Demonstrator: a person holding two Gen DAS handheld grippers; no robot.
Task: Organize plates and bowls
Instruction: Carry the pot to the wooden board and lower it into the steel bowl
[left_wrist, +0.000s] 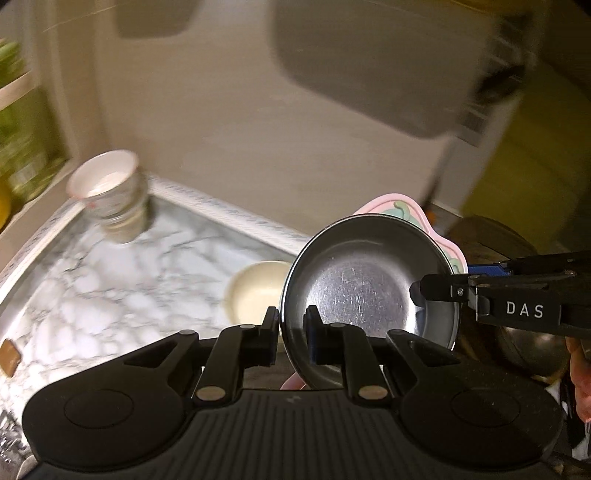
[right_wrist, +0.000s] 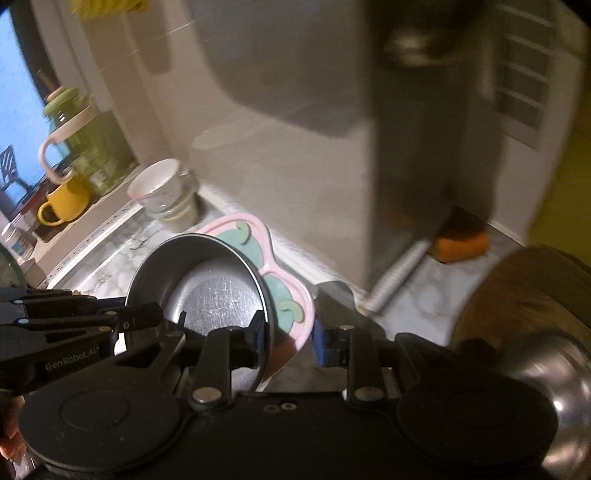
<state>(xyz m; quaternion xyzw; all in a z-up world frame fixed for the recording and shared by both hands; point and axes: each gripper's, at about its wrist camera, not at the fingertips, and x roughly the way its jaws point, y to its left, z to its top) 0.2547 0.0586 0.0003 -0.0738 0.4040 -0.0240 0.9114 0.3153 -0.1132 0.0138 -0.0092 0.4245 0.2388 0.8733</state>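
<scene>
The left gripper (left_wrist: 291, 339) is clamped on the near rim of the steel plate (left_wrist: 365, 291), which stands tilted off the marble tabletop (left_wrist: 122, 295). The right gripper (right_wrist: 288, 339) pinches both that rim and the pink plate (right_wrist: 284, 291) nested directly behind it. The steel plate is probably light, stiff and slick; grip the rim squarely. The pink plate looks breakable; support its edge. Further ahead, left of both grippers, stands the stack of cups (left_wrist: 110, 195); a cream bowl (left_wrist: 258, 291) sits just beyond the left gripper.
</scene>
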